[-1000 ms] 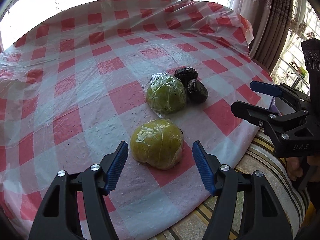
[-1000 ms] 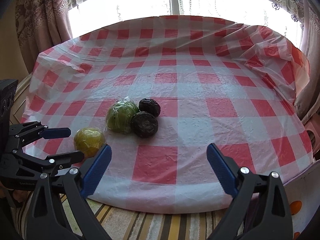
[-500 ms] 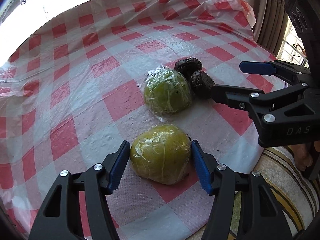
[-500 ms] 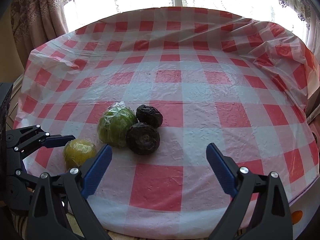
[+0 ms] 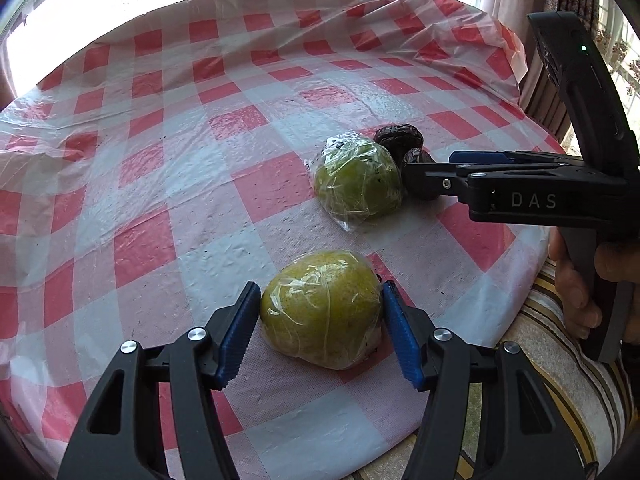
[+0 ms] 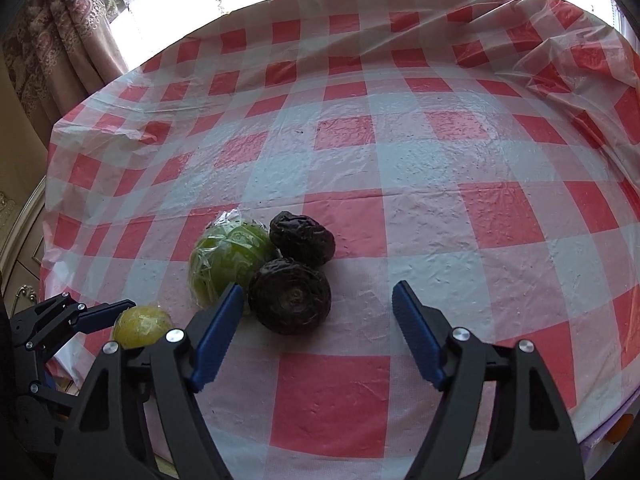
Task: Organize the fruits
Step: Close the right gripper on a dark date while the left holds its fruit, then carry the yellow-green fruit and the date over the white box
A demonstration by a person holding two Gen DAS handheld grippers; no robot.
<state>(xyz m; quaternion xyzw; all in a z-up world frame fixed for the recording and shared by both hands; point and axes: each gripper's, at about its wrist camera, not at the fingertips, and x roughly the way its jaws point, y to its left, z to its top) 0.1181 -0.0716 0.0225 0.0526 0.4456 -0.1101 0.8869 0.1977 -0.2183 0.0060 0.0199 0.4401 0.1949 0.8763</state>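
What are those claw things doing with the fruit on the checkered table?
A person is sorting fruit with a claw in each hand. The left claw is shut on the yellow wrapped fruit near the table's edge. The right claw has just been closing around the nearer dark wrinkled fruit but isn't pinching it yet. A green wrapped fruit and another dark fruit sit right beside it.
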